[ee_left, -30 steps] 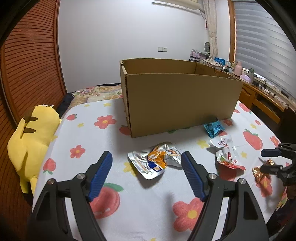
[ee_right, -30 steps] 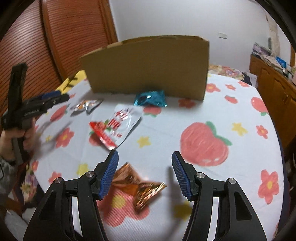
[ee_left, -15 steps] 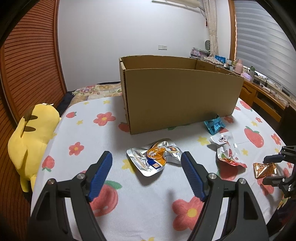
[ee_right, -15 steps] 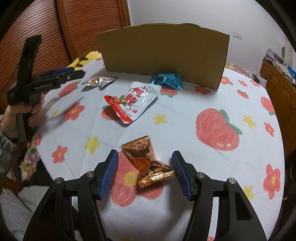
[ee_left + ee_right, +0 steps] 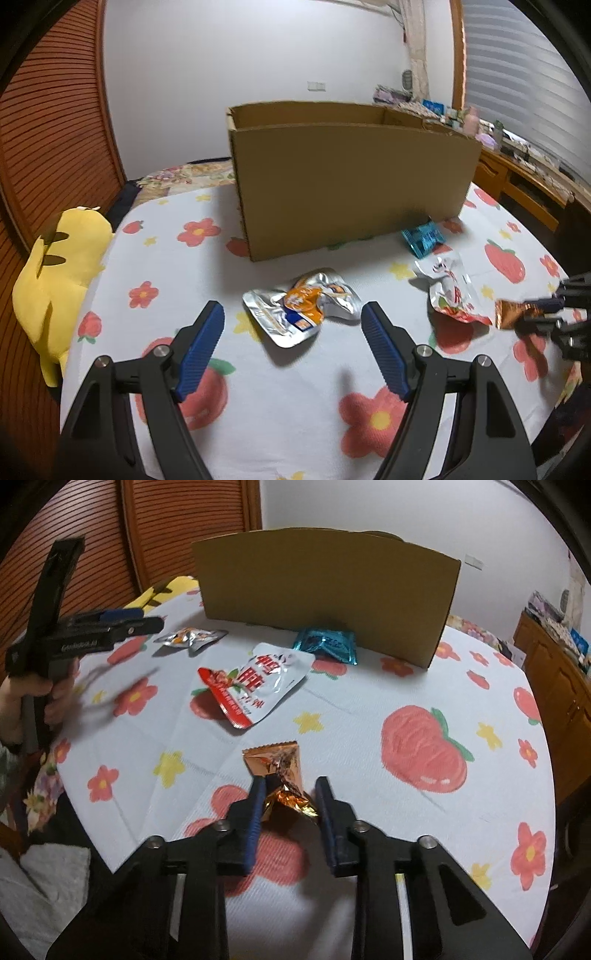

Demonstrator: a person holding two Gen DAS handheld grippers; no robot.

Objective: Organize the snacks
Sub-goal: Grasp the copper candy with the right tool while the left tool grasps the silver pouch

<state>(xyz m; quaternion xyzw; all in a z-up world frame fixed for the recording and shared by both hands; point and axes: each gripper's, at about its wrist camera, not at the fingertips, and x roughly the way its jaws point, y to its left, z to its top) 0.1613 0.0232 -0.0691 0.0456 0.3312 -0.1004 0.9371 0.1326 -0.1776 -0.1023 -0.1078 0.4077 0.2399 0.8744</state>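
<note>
My right gripper [image 5: 289,782] is closing its jaws on a copper foil snack packet [image 5: 277,762], and both pads press its crumpled lower half on the flowered tablecloth [image 5: 369,709]. In the left wrist view the same packet [image 5: 506,314] sticks out of that gripper [image 5: 554,306] at the far right. My left gripper [image 5: 291,308] stands open just above the cloth, nothing between its fingers, with a silver and orange packet [image 5: 301,306] lying a little beyond the tips. A white and red pouch [image 5: 255,683] and a teal packet [image 5: 327,644] lie before the open cardboard box [image 5: 351,188].
A yellow plush toy [image 5: 55,266] leans at the table's left edge. A wooden cabinet [image 5: 554,664] with clutter runs along the right wall. A person's hand [image 5: 55,698] holds the left gripper [image 5: 147,622] at the table's near left.
The right gripper's jaws have closed in from wide apart onto the copper packet, which is now pinched and crumpled. The left gripper has stayed open in the same place.
</note>
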